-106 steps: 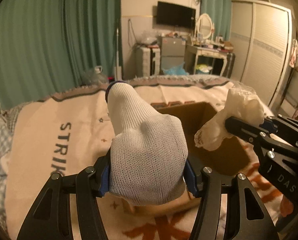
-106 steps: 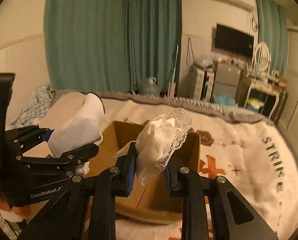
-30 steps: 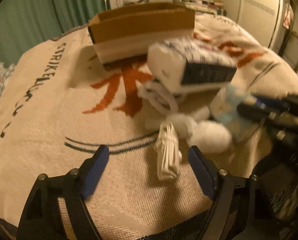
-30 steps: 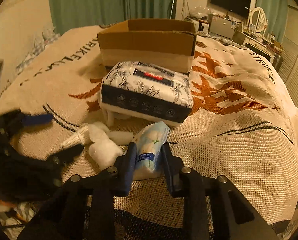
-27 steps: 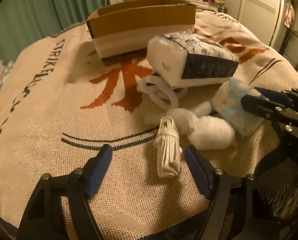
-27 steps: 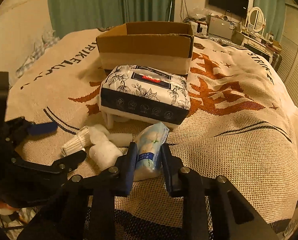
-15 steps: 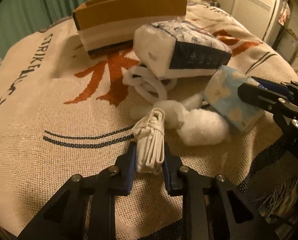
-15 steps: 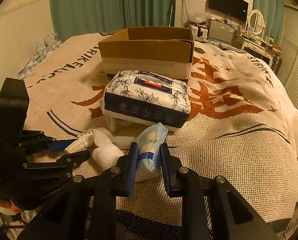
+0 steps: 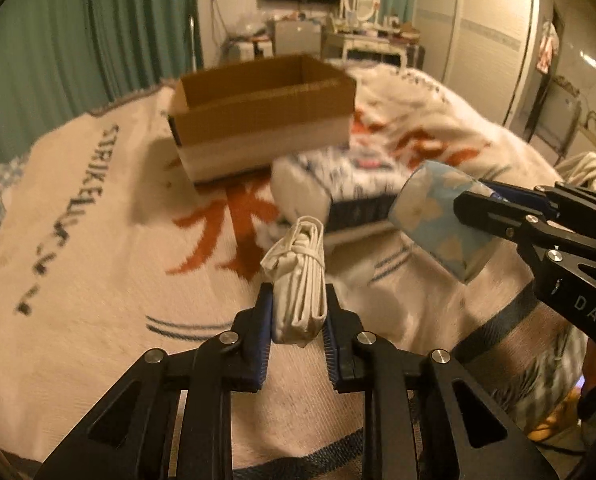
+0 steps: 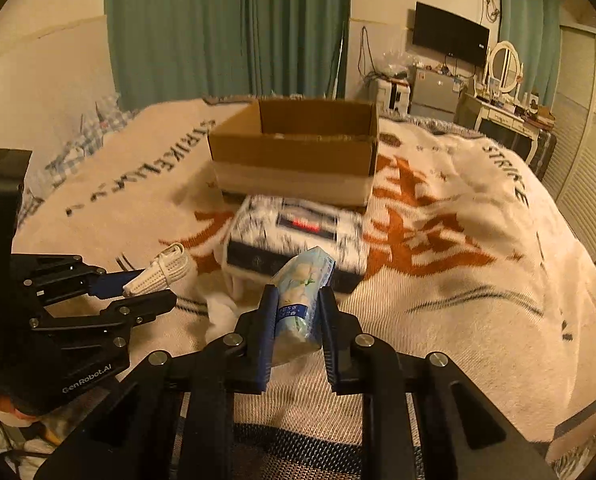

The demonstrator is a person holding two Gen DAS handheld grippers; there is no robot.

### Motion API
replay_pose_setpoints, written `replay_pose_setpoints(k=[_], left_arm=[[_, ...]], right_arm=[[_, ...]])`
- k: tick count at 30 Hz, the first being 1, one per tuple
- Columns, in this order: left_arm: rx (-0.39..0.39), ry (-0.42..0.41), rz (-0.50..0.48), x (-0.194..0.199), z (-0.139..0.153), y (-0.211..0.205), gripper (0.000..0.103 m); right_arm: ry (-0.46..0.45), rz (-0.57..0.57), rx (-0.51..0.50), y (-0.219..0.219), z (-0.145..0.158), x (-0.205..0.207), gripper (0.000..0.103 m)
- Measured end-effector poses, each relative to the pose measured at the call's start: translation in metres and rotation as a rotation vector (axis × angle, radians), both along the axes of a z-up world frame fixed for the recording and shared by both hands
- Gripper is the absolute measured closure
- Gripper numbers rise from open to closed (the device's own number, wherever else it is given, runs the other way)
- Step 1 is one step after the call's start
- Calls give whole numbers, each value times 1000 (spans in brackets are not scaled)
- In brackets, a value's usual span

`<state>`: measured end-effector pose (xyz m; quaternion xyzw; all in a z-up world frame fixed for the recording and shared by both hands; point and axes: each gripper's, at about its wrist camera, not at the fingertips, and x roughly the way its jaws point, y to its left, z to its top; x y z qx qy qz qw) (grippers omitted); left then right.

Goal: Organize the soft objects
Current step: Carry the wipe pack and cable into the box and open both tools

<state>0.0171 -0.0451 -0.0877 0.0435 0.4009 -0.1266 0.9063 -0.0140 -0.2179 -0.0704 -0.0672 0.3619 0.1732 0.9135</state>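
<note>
My left gripper (image 9: pixel 299 316) is shut on a rolled white cloth bundle (image 9: pixel 301 280), lifted off the bed; the same bundle (image 10: pixel 160 270) shows at the left of the right wrist view. My right gripper (image 10: pixel 294 320) is shut on a light blue flowered soft pack (image 10: pixel 300 300), also raised; in the left wrist view that pack (image 9: pixel 438 220) hangs at the right. An open cardboard box (image 10: pixel 298 148) stands on the bed beyond both. In front of it lies a large blue-and-white tissue pack (image 10: pixel 298 236). White cotton fluff (image 10: pixel 222 312) rests on the blanket below the grippers.
Everything lies on a bed with a cream blanket (image 10: pixel 478 280) bearing orange figures and dark lettering. Green curtains (image 10: pixel 226 28), a wall television (image 10: pixel 450 34), a dressing table (image 10: pixel 502 112) and a wardrobe (image 9: pixel 478 40) stand beyond the bed.
The left jaws closed on the white cloth bundle that lay on the blanket. Both grippers then rose with their loads, the right still holding the blue pack, and the box came more into view.
</note>
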Motion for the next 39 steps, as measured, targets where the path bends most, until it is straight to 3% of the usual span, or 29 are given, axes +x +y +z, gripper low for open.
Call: replay_pose_setpoints(k=[10, 19, 23, 29, 33, 39], left_arm=[[0, -153, 16, 33, 65, 8, 82], [13, -230, 22, 114, 96, 8, 82], [2, -228, 25, 158, 99, 9, 82], [20, -184, 60, 227, 77, 10, 82], [37, -119, 84, 264, 47, 9, 82], [51, -35, 63, 280, 16, 5, 82]], right_arm=[[-160, 40, 32, 12, 71, 33, 83], [-241, 63, 17, 37, 105, 111, 83], [-231, 63, 28, 44, 103, 154, 83], [-197, 67, 14, 56, 85, 235, 83], [-139, 56, 9, 57, 55, 276, 83], [-21, 46, 29, 50, 9, 305, 81]])
